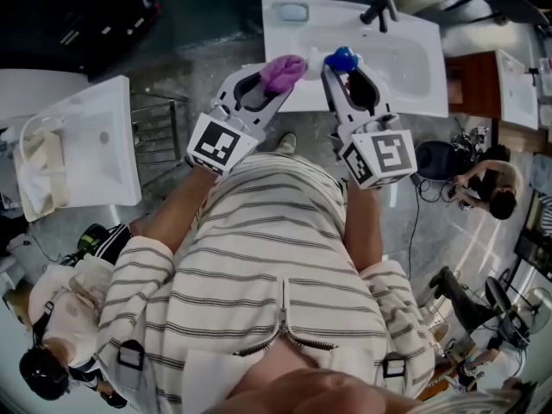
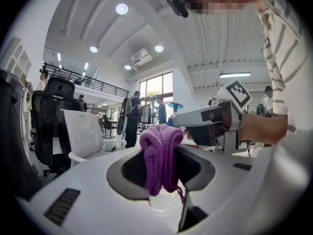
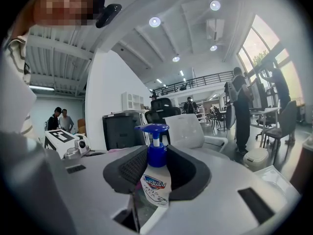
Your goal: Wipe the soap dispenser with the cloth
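Right claw point(image 3: 156, 173) status: both padded jaws are pinched on the soap dispenser point(image 3: 155, 182), gripping its body just below the blue pump head point(image 3: 152, 129). I read the bottle as upright between the pads, with its label facing the right gripper view and the pump spout pointing to that view's left.

Left claw point(image 2: 164, 170) status: jaws pressed onto a bunched purple cloth point(image 2: 160, 153). The cloth bulges up above the pads, and 1 loose thread trails down into the gap beneath.

From the head view I confirm that the 2 claws are held out side by side in front of the person's striped shirt point(image 1: 259, 257), with their tips converging. The cloth and the pump head sit just beside each other; I cannot tell whether they touch. Both appear in that view at the near edge of a white washbasin point(image 1: 414, 76), which carries a dark tap point(image 1: 379, 11) at its far side. The left claw's marker cube point(image 1: 216, 142) and the right claw's marker cube point(image 1: 379, 158) both face the head camera.

A 2nd white basin point(image 1: 95, 145) stands well apart at the head view's left. The left gripper view shows the right claw crossing behind the cloth. A white chair point(image 2: 88, 133) and a black office chair point(image 2: 49, 126) stand farther off at that view's left.
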A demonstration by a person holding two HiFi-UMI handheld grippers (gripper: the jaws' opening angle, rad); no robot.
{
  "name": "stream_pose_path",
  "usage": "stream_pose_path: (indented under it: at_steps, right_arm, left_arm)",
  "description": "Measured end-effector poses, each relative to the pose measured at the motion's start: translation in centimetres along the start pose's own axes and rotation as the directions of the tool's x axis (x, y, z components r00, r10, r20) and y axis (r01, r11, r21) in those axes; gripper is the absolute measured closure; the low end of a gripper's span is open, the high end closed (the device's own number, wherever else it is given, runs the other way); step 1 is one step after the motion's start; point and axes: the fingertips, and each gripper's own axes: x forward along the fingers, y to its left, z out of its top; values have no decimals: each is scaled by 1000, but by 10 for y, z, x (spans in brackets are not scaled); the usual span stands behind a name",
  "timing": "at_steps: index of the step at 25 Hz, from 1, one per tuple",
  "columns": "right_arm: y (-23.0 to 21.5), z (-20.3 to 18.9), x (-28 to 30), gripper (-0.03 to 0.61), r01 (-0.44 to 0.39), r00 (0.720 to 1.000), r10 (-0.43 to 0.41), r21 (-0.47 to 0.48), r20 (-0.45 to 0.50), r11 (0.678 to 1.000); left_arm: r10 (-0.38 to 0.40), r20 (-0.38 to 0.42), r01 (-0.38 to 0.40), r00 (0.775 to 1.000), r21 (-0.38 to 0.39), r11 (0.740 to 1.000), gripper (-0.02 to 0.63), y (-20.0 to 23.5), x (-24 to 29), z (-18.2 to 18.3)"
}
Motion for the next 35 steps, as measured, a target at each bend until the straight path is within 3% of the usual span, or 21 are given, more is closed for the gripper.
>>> stream_pose_path:
  at_steps: [11,21,35]
  right_arm:
    - [8,1,-5,446,-82,996,82,-11,16,997]
    - [18,1,-6,446,-133,991,134,-26,14,991]
    - [26,-2,-4,446,-168,985,169,-32,20,985]
  left_arm:
    - [-129,-38,131,991,45,990,477,6,6,-1]
    - [-298,-53,300,953,52,952,479,10,10,-1]
    - [-404,-87,411,911,107,905,479,9,23,-1]
